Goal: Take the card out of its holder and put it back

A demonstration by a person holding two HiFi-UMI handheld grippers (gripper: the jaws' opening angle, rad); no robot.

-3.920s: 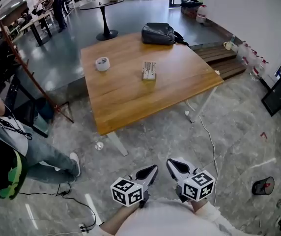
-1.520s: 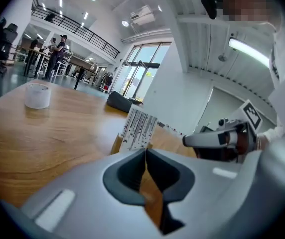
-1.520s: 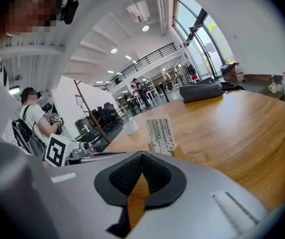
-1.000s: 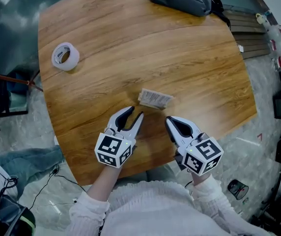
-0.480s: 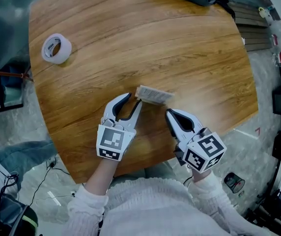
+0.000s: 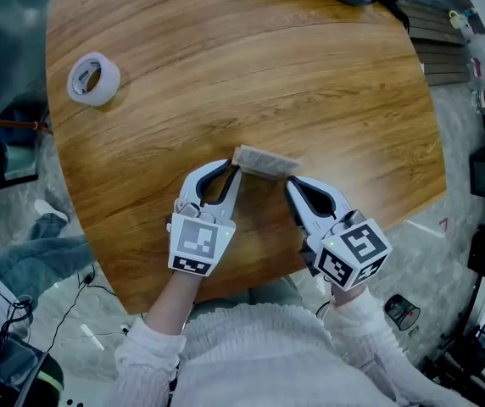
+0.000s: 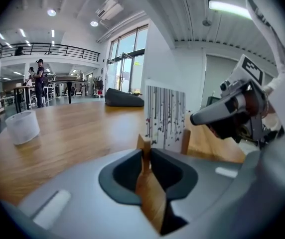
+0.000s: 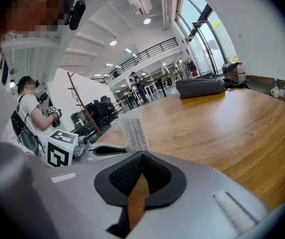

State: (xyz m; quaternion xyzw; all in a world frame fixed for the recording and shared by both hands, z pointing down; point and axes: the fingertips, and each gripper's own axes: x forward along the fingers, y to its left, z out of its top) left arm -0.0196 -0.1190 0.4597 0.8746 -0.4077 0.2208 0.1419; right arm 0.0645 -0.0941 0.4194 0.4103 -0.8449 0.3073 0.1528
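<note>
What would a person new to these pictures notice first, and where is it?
A striped card stands upright in a wooden holder near the table's front edge. The left hand-held gripper has just been closing on the holder's left post, while the right hand-held gripper sits shut and empty beside it. A tape roll lies far left.
</note>
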